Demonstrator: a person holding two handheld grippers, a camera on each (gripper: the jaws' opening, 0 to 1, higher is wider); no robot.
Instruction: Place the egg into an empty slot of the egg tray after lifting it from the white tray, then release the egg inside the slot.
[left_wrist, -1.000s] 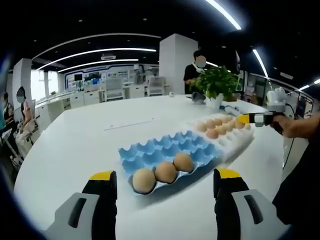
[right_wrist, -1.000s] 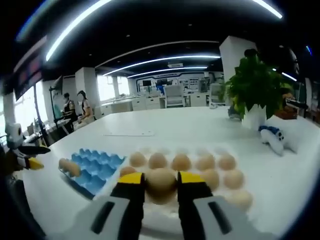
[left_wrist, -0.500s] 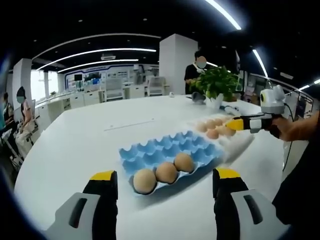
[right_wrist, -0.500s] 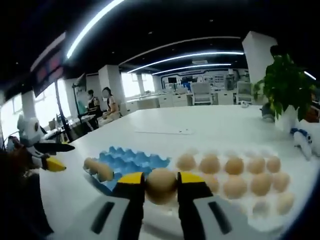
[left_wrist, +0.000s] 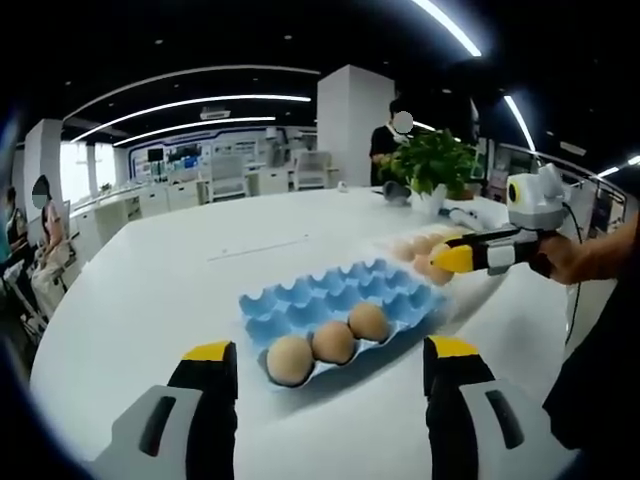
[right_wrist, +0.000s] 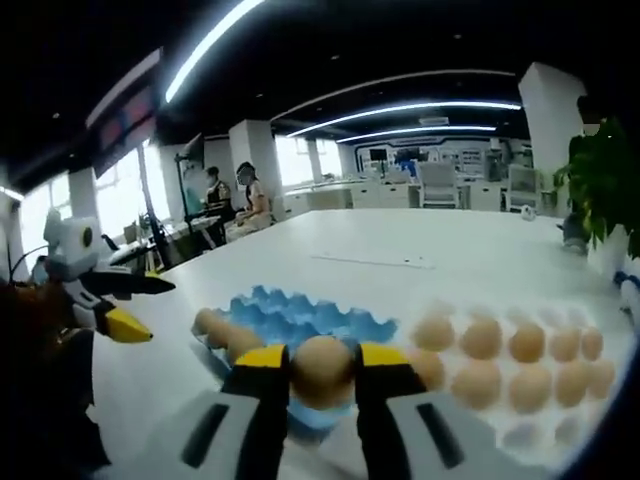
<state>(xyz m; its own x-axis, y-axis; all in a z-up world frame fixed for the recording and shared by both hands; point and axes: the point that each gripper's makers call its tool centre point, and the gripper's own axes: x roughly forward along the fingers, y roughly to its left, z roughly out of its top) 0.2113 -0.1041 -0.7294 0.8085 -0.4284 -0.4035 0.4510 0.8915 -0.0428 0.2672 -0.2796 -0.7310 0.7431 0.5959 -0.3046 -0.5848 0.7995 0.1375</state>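
My right gripper (right_wrist: 322, 372) is shut on a brown egg (right_wrist: 322, 368) and holds it in the air between the blue egg tray (right_wrist: 290, 318) and the white tray (right_wrist: 520, 430) of eggs. In the left gripper view that right gripper (left_wrist: 452, 257) comes in from the right, over the seam between the white tray (left_wrist: 470, 288) and the blue egg tray (left_wrist: 300, 306). Three eggs (left_wrist: 332, 343) sit in the blue tray's nearest row. My left gripper (left_wrist: 325, 365) stands open, low over the table in front of the blue tray.
The white table (left_wrist: 150, 290) stretches wide to the left and behind the trays. A potted plant (left_wrist: 432, 165) stands at the back right, with a person (left_wrist: 388, 140) behind it. More people sit by the windows (right_wrist: 232, 195). A hand (left_wrist: 590, 255) holds the right gripper.
The right gripper has carried the egg leftwards from over the white tray toward the blue tray. The left gripper has stayed put and open.
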